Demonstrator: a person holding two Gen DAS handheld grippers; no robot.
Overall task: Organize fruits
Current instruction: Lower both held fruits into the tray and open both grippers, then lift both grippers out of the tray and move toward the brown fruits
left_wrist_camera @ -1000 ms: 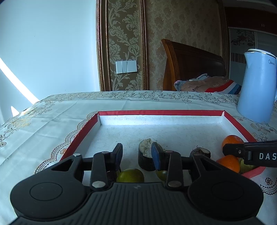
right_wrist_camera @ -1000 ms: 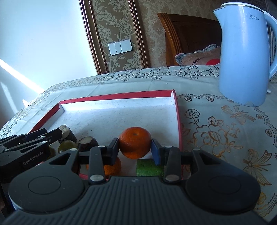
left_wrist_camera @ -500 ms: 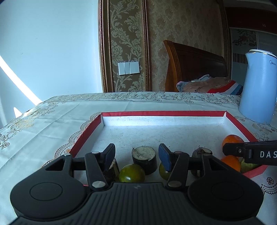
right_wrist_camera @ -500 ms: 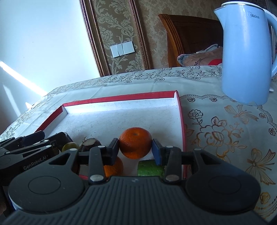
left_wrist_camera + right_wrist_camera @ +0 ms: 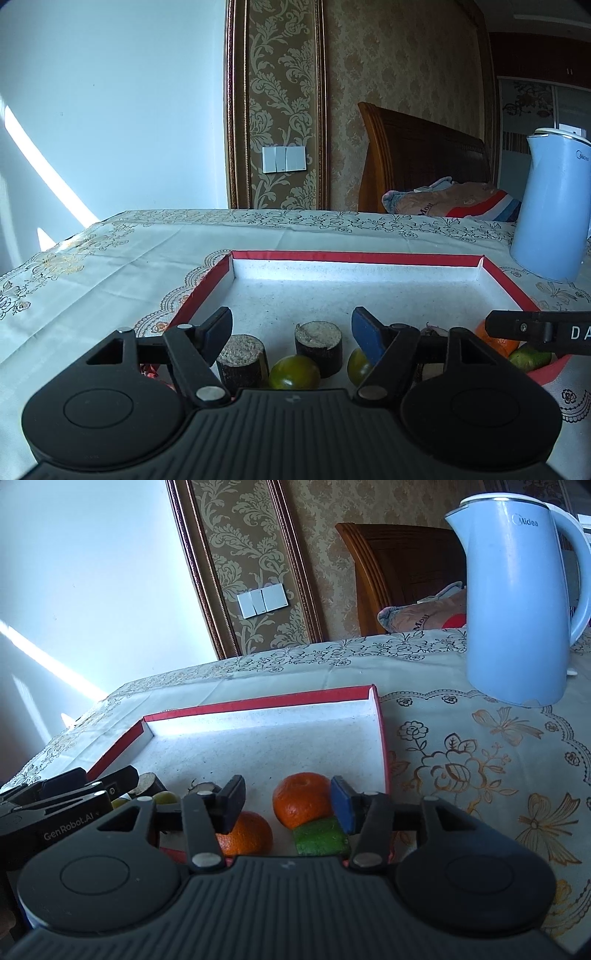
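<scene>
A red-rimmed white tray [image 5: 354,257] lies on the tablecloth. My left gripper [image 5: 291,330] hangs over its near left part, jaws opening and wide. A dark cut cane piece [image 5: 318,341] stands free on the tray floor between them, touching neither pad. A second cane piece [image 5: 242,358] and two green fruits [image 5: 293,371] lie just below. My right gripper [image 5: 287,805] is over the tray's near right corner, jaws opening. An orange [image 5: 303,799] rests on the tray between them with a gap at the left pad. Another orange [image 5: 243,832] and a green fruit [image 5: 321,836] lie nearer.
A tall light-blue kettle [image 5: 517,602] stands on the cloth to the right, beyond the tray [image 5: 382,746]. The far half of the tray floor is bare. A dark round fruit [image 5: 205,786] sits mid-tray near the front. A wooden headboard and bedding lie behind the table.
The left jaws have spread off the cane piece, which went from tilted in the grip to standing on the tray. The right jaws have parted from the orange, which stays put.
</scene>
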